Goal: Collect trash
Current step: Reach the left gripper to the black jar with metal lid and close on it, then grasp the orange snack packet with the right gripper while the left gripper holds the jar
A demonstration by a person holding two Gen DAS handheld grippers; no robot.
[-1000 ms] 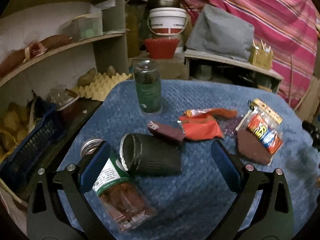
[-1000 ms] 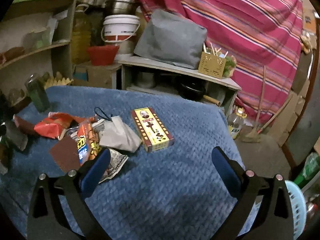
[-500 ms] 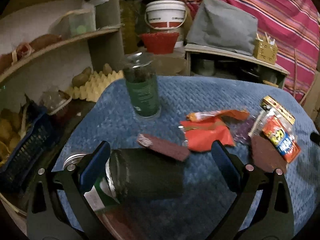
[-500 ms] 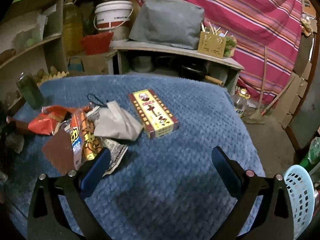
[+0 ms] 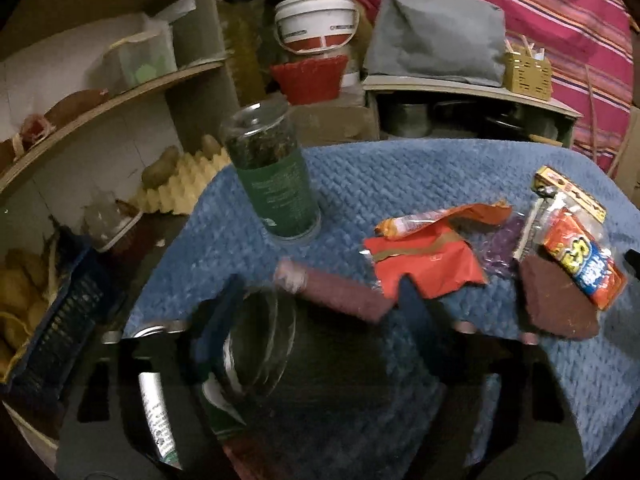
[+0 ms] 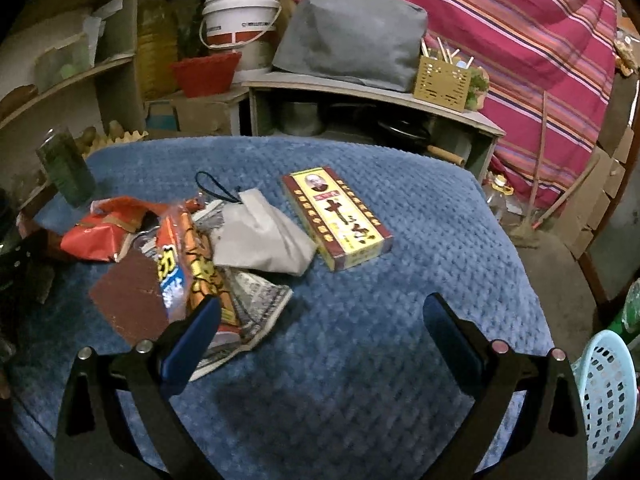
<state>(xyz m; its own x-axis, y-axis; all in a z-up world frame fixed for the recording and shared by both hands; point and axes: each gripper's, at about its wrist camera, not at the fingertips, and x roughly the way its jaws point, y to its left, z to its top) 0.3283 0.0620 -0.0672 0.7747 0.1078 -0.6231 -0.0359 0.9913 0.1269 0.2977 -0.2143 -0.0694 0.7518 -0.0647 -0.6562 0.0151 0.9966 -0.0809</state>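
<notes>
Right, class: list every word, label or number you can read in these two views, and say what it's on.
"十": large first character on the yellow box; the other characters are unclear.
Snack packet: bold lettering, too blurred to read.
Green jar label: print too small.
White bucket: print too small.

The yellow box (image 6: 337, 223), just right of the grey pouch (image 6: 264, 236), carries large dark Chinese characters; the first looks like "十". Print on the snack wrapper (image 6: 188, 264) left of the pouch is not readable.
</notes>
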